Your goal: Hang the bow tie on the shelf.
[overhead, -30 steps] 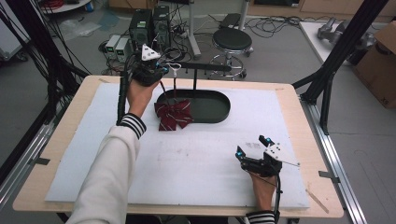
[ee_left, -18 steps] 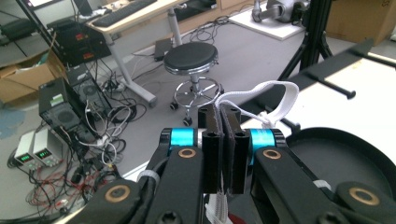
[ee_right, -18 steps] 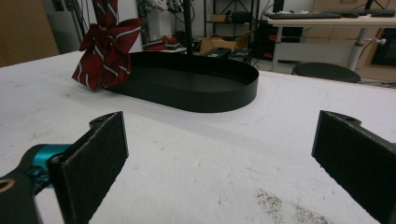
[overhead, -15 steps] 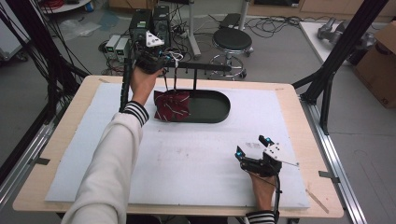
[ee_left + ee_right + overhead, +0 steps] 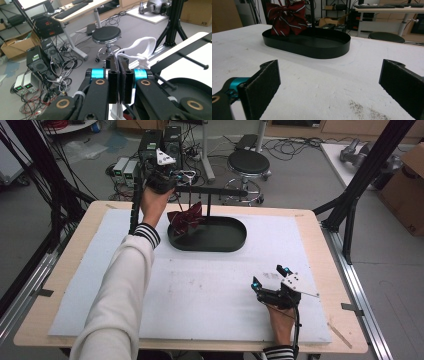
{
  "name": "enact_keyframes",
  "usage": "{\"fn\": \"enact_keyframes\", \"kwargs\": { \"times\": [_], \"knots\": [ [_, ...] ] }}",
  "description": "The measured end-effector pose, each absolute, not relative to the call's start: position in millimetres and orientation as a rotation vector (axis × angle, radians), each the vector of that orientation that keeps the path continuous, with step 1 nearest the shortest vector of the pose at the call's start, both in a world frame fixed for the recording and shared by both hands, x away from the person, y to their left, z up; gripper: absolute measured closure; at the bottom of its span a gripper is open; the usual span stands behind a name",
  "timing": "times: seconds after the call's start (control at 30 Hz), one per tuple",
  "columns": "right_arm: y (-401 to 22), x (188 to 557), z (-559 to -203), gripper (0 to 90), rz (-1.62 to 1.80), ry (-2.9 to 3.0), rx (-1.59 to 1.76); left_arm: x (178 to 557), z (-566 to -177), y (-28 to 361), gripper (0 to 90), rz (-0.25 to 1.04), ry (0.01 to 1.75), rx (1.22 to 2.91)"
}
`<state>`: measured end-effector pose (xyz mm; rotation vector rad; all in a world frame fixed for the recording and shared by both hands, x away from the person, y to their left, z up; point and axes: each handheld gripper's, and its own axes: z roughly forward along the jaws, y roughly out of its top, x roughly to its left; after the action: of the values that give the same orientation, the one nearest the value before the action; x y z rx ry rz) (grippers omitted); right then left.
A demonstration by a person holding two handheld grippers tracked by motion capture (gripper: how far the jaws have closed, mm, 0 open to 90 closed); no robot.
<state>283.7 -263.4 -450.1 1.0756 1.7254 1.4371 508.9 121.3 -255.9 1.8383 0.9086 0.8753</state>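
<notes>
A dark red bow tie with thin white stripes hangs by its white strap over the left end of the black oval tray. My left gripper is raised behind the tray and shut on that strap, jaws pressed together. A black stand with a post and a crossbar rises from the tray; the strap loop is beside the crossbar's left end. My right gripper rests low on the white mat at the front right, open and holding nothing, facing the bow tie and tray.
A white mat covers the wooden table. Black frame struts stand at the right and left edges. Behind the table are a round stool, computer boxes and loose cables on the floor.
The left hand has lifted and shifted slightly back, and the bow tie has risen from the tray's left end to hang higher. The right gripper has stayed put.
</notes>
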Motion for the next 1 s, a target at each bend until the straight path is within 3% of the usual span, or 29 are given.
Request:
{"fn": "enact_keyframes", "kwargs": {
  "times": [1.0],
  "knots": [
    [-261.8, 283.9, -449.8, 2.5, 1.42, 1.739, 1.065, 508.4, -293.3, 141.2, 86.4, 0.751, 1.018, 1.925]
  ]
}}
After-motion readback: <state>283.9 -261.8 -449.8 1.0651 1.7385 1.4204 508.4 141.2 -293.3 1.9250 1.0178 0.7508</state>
